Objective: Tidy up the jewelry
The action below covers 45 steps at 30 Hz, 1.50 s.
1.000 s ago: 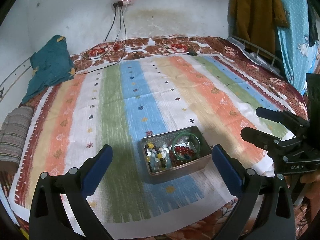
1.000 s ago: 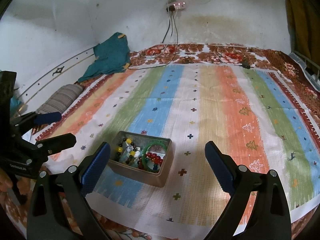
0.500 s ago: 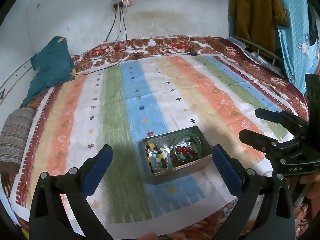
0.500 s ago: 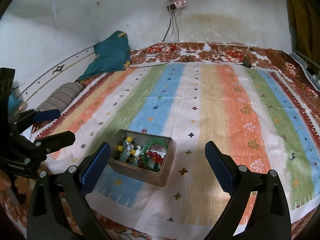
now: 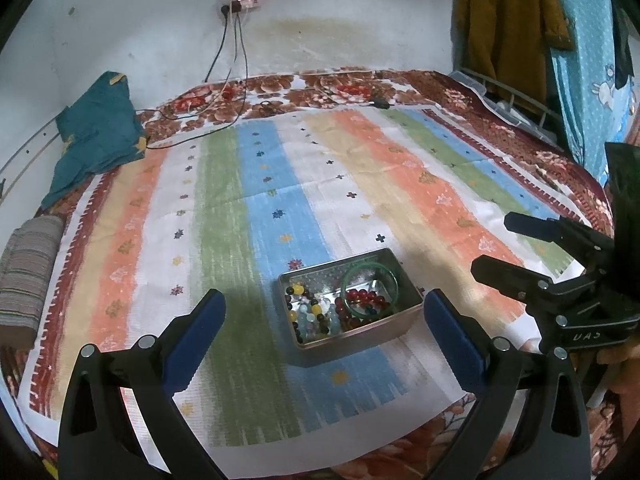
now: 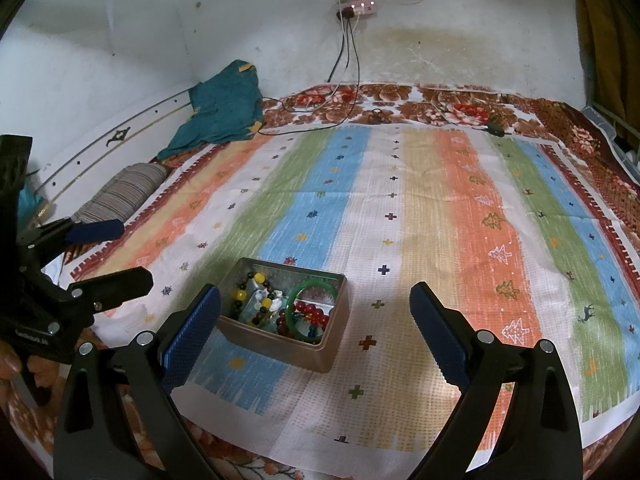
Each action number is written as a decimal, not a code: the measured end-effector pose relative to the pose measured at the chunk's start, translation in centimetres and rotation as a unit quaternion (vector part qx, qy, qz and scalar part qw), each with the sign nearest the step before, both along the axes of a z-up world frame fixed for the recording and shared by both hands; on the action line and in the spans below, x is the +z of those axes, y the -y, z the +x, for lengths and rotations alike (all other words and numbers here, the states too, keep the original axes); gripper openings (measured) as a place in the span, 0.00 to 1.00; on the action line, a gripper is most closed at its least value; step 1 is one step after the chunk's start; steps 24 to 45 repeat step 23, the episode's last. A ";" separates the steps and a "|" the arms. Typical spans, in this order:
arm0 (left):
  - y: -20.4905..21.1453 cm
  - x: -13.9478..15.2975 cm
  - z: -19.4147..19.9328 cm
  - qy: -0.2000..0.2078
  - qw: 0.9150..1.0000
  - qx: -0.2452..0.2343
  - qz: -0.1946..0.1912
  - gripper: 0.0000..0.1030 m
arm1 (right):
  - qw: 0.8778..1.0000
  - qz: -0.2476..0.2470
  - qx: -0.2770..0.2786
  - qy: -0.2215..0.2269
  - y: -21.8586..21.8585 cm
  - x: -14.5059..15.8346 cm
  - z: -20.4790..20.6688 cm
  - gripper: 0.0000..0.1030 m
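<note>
A metal tin [image 5: 394,330] sits on a striped mat [image 5: 280,200] near its front edge. It holds a green bangle [image 5: 370,289], red bead bracelets [image 5: 366,300] and mixed bead strings [image 5: 308,314]. My left gripper [image 5: 324,320] is open and empty, above and just before the tin. The tin [image 6: 312,354] shows in the right wrist view with the bangle [image 6: 310,312] inside. My right gripper [image 6: 316,320] is open and empty, with the tin just inside its left finger. Each gripper shows in the other's view: the right one [image 5: 504,244] and the left one [image 6: 120,252].
A teal cloth [image 5: 96,140] and a striped roll [image 5: 24,272] lie at the left of the bed. Cables [image 5: 224,64] run down from a wall power strip [image 5: 240,0]. Clothes [image 5: 504,20] hang at the right, over a wire rack [image 5: 512,100].
Both views shifted only slightly; the tin sits a little further right in the left wrist view. Both grippers stay open and empty.
</note>
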<state>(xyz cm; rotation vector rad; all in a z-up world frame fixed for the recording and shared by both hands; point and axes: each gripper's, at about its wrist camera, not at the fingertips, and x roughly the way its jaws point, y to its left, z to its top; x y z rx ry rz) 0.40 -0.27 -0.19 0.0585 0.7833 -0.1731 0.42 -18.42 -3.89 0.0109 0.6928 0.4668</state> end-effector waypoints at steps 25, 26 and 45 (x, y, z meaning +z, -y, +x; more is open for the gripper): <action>-0.2 -0.3 0.1 -0.006 1.000 0.003 -0.010 0.95 | 1.000 -0.003 0.000 -0.001 -0.2 -0.1 0.0 0.93; -0.2 -0.3 0.1 -0.006 1.000 0.003 -0.010 0.95 | 1.000 -0.003 0.000 -0.001 -0.2 -0.1 0.0 0.93; -0.2 -0.3 0.1 -0.006 1.000 0.003 -0.010 0.95 | 1.000 -0.003 0.000 -0.001 -0.2 -0.1 0.0 0.93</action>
